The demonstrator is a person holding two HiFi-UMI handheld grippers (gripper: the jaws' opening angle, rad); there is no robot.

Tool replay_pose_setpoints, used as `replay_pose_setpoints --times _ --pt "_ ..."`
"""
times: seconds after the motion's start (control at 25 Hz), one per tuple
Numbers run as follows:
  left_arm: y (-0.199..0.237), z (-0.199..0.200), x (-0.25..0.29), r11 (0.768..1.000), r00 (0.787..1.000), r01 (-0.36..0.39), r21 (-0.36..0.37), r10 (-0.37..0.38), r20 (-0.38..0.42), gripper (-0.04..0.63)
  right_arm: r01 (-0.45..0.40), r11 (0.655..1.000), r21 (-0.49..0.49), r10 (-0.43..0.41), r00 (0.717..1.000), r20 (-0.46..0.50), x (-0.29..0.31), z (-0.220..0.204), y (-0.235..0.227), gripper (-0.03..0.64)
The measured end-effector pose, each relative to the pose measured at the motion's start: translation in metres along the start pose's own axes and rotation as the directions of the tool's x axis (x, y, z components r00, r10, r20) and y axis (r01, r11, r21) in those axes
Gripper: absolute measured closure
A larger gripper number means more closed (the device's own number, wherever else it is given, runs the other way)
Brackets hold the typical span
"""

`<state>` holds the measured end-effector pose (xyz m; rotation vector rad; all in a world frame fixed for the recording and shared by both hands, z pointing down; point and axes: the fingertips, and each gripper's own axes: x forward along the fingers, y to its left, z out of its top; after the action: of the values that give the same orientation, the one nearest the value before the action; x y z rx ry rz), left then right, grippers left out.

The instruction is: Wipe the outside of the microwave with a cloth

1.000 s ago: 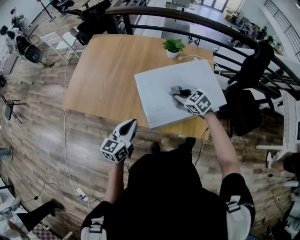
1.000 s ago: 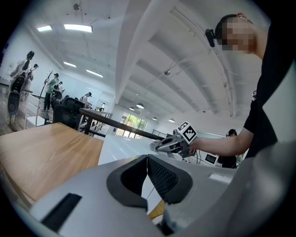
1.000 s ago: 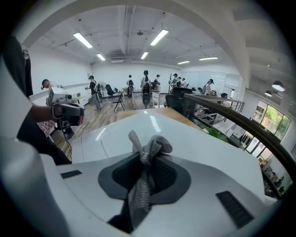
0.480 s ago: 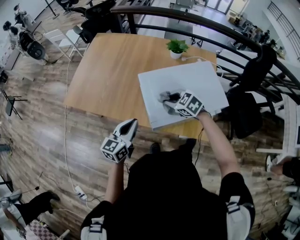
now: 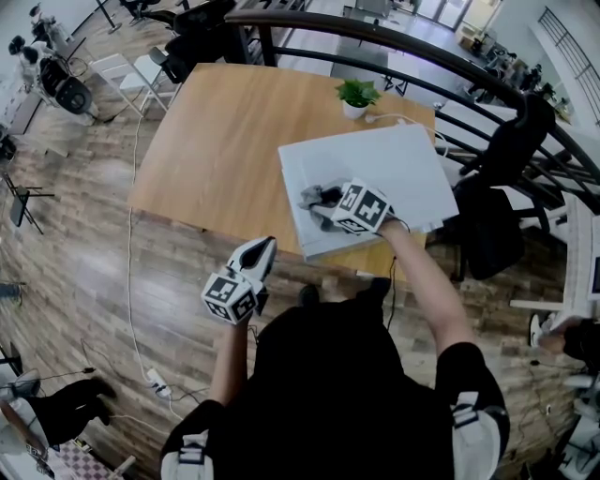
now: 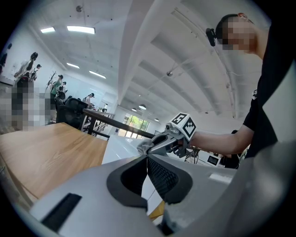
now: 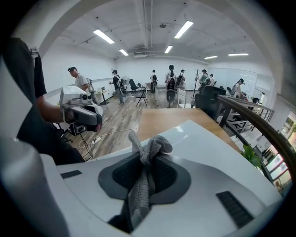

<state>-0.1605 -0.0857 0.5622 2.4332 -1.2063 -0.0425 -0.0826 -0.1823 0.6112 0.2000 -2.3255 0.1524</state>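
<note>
The right gripper [image 5: 330, 204] has its jaws clamped on a grey cloth [image 5: 312, 198], which lies against the top of the white microwave [image 5: 403, 164] near that surface's left edge. The microwave sits on the right part of the wooden table [image 5: 220, 131]. The left gripper [image 5: 261, 251] hangs off the table's near edge, over the floor, with its jaws pressed together and nothing between them.

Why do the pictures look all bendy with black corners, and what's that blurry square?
Head view: the wide lens bows the railing and the table. Left gripper view: black corners, curved ceiling beams, and a mosaic patch added afterwards to hide a face. Right gripper view: black corners too; ceiling lights leave a bright spot on the microwave, while the cloth looks sharp.
</note>
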Motion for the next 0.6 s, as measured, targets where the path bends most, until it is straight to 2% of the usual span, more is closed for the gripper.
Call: replay_pose_setpoints --times 0.16,0.6 --pt "-0.001 0.0 -0.001 1.0 1.0 -0.004 -0.005 0.004 0.001 0.592 -0.023 0.999 -0.024 0.022 1.0 -0.011 0.011 0.008 0.005 0.558" --pt "0.005 -0.001 -0.008 1.0 1.0 -0.023 -0.005 0.023 0.01 0.592 -0.049 0.999 0.012 0.049 0.999 -0.023 0.024 0.017 -0.006 0.558"
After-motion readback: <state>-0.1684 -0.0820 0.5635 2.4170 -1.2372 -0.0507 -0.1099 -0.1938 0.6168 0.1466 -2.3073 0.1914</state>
